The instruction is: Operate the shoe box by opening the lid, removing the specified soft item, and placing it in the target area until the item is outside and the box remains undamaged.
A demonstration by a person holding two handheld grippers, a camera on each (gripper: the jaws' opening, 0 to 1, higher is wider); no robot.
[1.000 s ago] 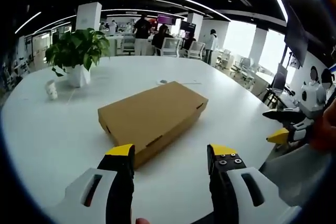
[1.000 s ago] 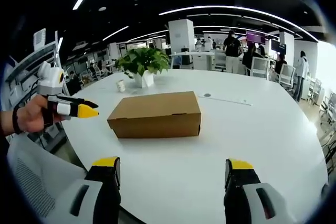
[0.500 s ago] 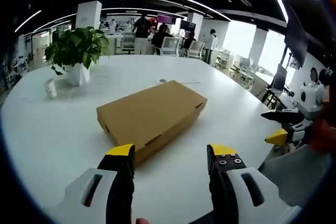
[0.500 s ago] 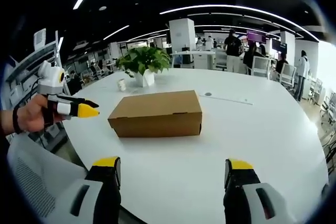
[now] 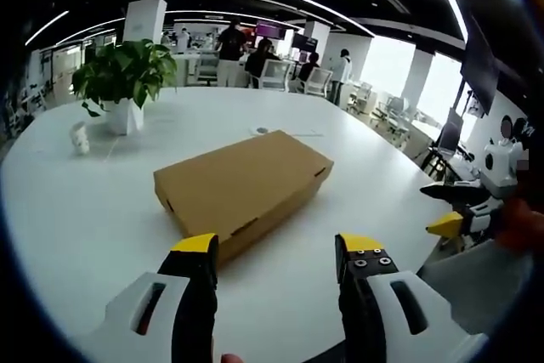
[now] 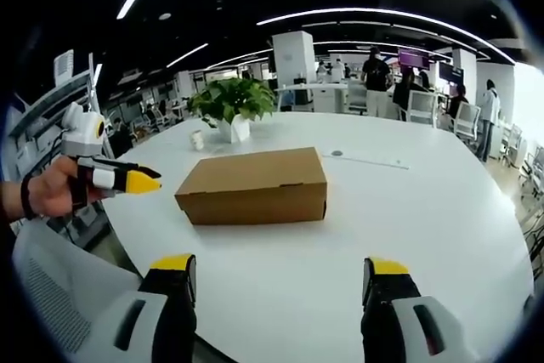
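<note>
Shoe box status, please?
Both grippers open, empty, short of box. Shoe box closed on table. Nothing in the way.

A plain brown cardboard shoe box (image 5: 242,185) (image 6: 253,185) lies flat on the white table, lid closed.

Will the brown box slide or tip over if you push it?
The cardboard box would probably slide, not tip: it lies low and flat on the smooth white table. It looks like thin cardboard, so it is likely light and could dent if squeezed.
</note>
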